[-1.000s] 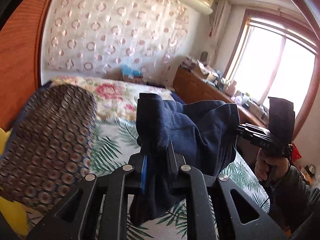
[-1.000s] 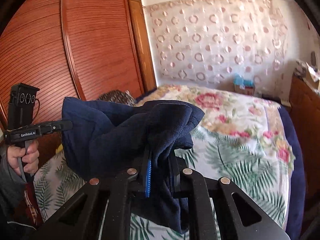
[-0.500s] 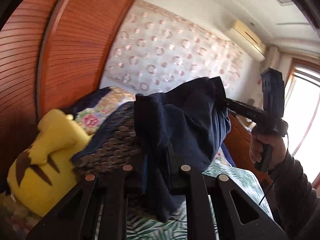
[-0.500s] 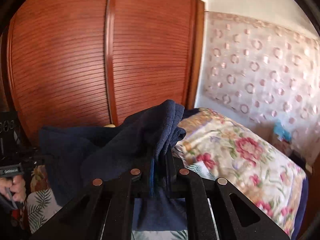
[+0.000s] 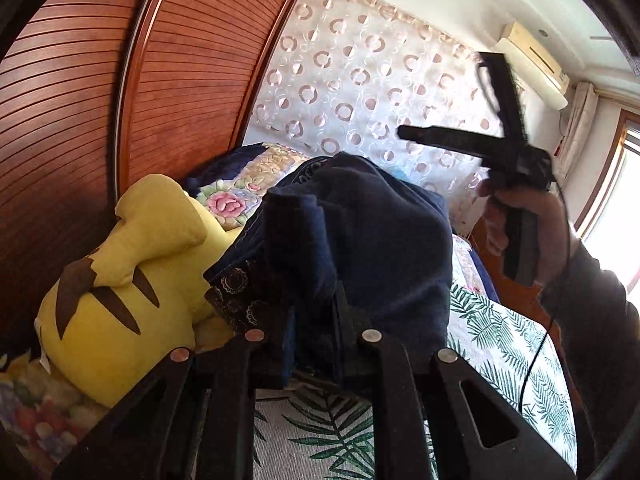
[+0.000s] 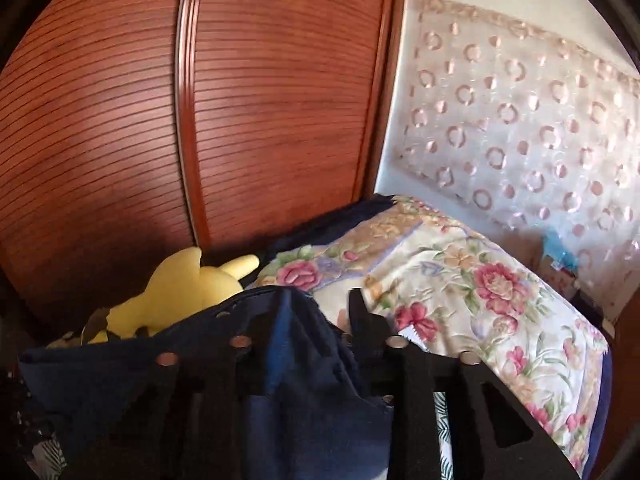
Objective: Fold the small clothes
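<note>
Soft, light navy garment (image 5: 372, 240) bunches at frame centre, clamped in left gripper (image 5: 314, 320); right gripper (image 6: 318, 312), jaws just opening, stands loose around a fold, so regrip at a hem edge.

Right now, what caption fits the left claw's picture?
Left claw pinching soft navy fleece garment beside a yellow plush toy.

Daylight from window (image 5: 628, 184) at right; fisheye edges dark, slight motion blur.
</note>
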A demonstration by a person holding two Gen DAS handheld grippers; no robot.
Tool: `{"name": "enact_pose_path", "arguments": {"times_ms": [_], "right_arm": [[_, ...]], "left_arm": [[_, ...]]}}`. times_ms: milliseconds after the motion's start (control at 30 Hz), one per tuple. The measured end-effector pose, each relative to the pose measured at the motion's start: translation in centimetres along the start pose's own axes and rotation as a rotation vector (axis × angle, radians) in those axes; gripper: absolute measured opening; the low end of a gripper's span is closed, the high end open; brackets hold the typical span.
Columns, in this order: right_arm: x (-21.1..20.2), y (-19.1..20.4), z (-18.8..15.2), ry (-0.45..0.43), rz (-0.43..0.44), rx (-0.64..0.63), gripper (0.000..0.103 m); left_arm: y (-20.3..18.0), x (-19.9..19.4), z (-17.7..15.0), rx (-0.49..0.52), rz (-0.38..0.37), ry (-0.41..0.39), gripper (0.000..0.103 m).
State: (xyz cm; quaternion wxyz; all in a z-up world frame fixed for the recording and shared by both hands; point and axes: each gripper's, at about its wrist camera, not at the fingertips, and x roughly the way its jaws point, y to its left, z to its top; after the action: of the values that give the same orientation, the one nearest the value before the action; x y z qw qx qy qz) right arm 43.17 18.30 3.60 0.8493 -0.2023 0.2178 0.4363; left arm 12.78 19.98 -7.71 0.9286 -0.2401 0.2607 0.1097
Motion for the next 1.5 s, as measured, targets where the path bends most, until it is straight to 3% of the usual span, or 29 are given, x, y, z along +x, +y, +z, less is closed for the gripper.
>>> {"name": "enact_pose_path", "arguments": {"times_ms": [233, 433, 667, 833, 1100, 1167, 1300, 1367, 1500], "right_arm": [[-1.9, 3.4, -5.0, 0.034, 0.157, -0.035, 0.036], [3.2, 2.3, -7.7, 0.129, 0.178, -0.047, 0.036], [1.3, 1.9, -6.3, 0.070, 0.143, 0.034, 0.036], [-4.3, 3.3, -8.3, 0.010, 0.118, 0.087, 0.036], [-14.8, 5.6, -13.4, -0.061, 0.028, 0.153, 0.036], [-17.0, 6.2, -14.5, -0.071, 0.009, 0.178, 0.045], [-20.7, 8.0, -16.8, -0.079, -0.039, 0.203, 0.049], [-23.1, 8.7, -18.1, -0.078, -0.059, 0.218, 0.062], [-26.1, 10.2, -19.6, -0.085, -0.112, 0.243, 0.072]], "left_arm": [[-0.2, -0.4, -0.2, 0.020, 0.019, -0.005, 0.016], [-0.8, -0.5, 0.0, 0.094, 0.062, 0.026, 0.022], [-2.4, -3.5, 0.4, 0.209, 0.089, -0.026, 0.083], [-4.7, -5.2, 0.1, 0.299, 0.114, -0.060, 0.087], [-7.8, -7.5, -0.9, 0.370, 0.057, -0.070, 0.088], [-8.6, -8.0, -1.4, 0.379, 0.031, -0.069, 0.088], [-10.7, -8.6, -2.3, 0.399, -0.016, -0.064, 0.088], [-11.8, -9.0, -3.1, 0.415, -0.037, -0.060, 0.088], [-13.7, -9.8, -4.7, 0.441, -0.072, -0.050, 0.088]]}}
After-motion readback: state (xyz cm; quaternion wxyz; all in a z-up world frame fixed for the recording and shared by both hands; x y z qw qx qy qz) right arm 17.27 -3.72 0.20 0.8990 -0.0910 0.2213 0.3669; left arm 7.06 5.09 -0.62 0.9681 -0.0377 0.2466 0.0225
